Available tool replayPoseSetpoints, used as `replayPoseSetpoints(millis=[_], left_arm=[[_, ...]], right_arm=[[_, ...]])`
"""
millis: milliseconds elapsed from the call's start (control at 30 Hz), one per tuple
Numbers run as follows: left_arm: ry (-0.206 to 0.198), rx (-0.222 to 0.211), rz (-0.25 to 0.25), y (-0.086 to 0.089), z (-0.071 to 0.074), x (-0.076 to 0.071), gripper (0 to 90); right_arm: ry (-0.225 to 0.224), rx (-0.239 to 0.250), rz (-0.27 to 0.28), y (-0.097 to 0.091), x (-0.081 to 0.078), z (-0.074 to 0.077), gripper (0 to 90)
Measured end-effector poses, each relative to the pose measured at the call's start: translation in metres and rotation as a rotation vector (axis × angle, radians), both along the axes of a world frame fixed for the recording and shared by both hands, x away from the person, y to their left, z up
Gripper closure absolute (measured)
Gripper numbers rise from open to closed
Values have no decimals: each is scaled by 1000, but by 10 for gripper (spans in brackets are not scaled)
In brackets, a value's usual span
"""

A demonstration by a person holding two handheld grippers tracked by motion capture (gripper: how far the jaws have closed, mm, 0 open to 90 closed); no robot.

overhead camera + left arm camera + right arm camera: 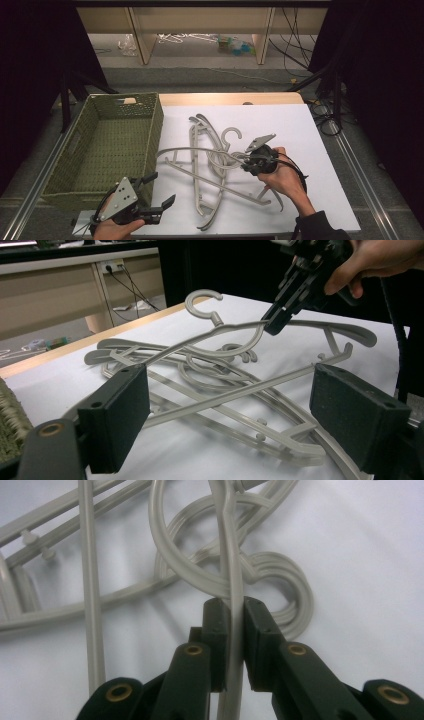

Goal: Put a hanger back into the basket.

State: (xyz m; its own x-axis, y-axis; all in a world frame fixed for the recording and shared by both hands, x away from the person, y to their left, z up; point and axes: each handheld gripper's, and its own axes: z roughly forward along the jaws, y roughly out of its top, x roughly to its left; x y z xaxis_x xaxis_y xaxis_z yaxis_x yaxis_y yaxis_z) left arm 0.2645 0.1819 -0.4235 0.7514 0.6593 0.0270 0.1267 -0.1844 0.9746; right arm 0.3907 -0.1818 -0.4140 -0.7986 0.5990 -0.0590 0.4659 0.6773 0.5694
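Observation:
Several grey plastic hangers (212, 175) lie tangled in a heap on the white table top (305, 145). My right gripper (246, 162) reaches into the heap from the right and is shut on the thin edge of one grey hanger (231, 555). That held hanger (215, 332) is tilted up above the others, with its hook (202, 302) raised. The right gripper (275, 322) grips it close to the neck. My left gripper (162, 189) hovers open near the table's front edge beside the basket, its pads (120, 415) wide apart and holding nothing.
A green woven basket (152, 140) stands at the left, and nothing shows inside it. Metal rails run along both sides of the table. Beyond the far edge are wooden shelf legs (142, 42) with clutter on the floor, and cables (300, 45) hang at the back right.

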Motion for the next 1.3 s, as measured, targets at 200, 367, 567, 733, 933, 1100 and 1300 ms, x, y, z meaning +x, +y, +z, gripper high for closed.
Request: replayPoseSetpoints(millis=[200,367,567,733,933,1100,1300], left_arm=[[91,81,-18,-34,15,19,163],[104,152,-7,-64,33,54,202],[168,224,-53,-90,44,94,269],[178,281,-83,-100,41,112,288],[192,346,-106,-113,33,120,327],[167,381,-151,-121,36,119,418],[148,443,-225,-128,34,120,567]], right_arm=[[-83,-53,64,-2,-12,15,817],[-122,-81,120,-3,-22,28,817],[-159,-88,136,-7,-29,35,817],[-180,-104,150,-6,-33,41,818],[-209,-127,179,-1,-39,48,818],[-224,-138,202,0,-43,53,818],[-234,-145,223,2,-46,56,818]])
